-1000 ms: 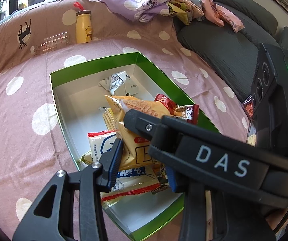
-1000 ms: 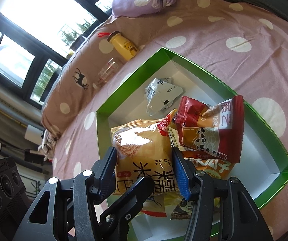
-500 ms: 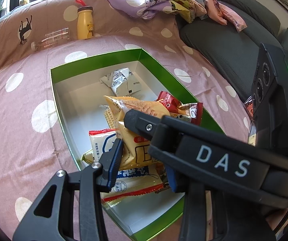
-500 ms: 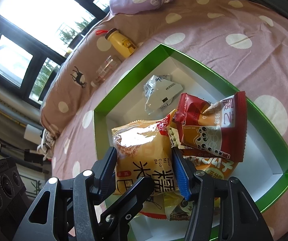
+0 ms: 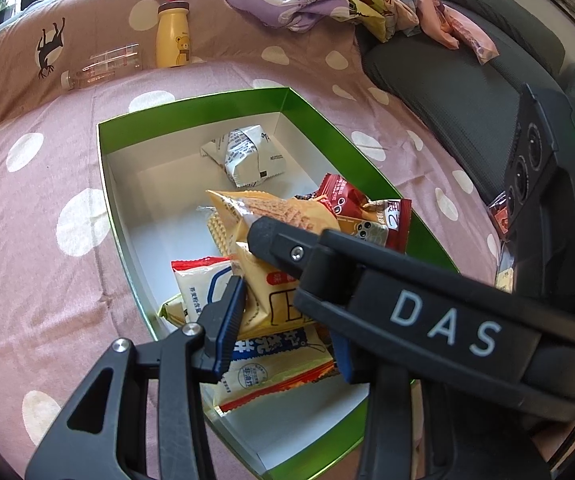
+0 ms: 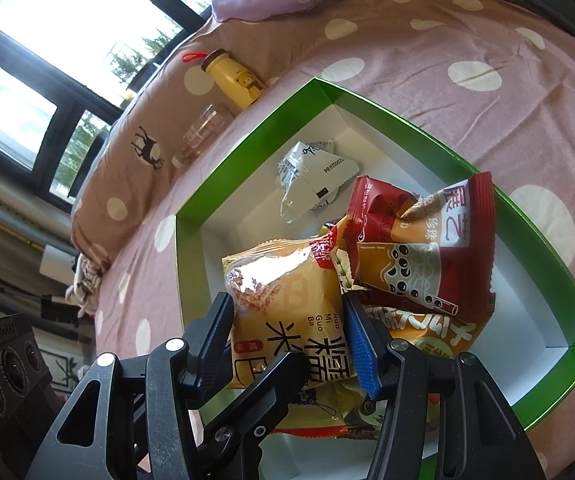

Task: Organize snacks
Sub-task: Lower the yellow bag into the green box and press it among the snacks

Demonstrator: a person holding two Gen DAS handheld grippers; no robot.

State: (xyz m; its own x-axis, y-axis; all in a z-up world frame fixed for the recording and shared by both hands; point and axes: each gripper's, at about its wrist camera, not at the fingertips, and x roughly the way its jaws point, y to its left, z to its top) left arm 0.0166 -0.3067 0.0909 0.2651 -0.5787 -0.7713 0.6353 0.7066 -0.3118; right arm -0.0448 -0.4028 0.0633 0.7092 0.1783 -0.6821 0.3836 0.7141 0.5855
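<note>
Polka-dot bedspread (image 6: pixel 427 60) holds green box (image 6: pixel 247 168); right fingers (image 6: pixel 357 344) pinch orange packet (image 6: pixel 287 300).

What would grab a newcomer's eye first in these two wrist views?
The green-rimmed box on the polka-dot bedspread, with snack packets piled at its near end. The right gripper grips an orange rice-cracker packet beside a red milk-tea packet. A yellow bear bottle stands behind the box.

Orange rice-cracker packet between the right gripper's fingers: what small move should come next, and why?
Probably open the right gripper and release. Its pads press the orange packet on both sides, and the packet already sits inside the green box among the other snacks, against the red milk-tea packet.
</note>
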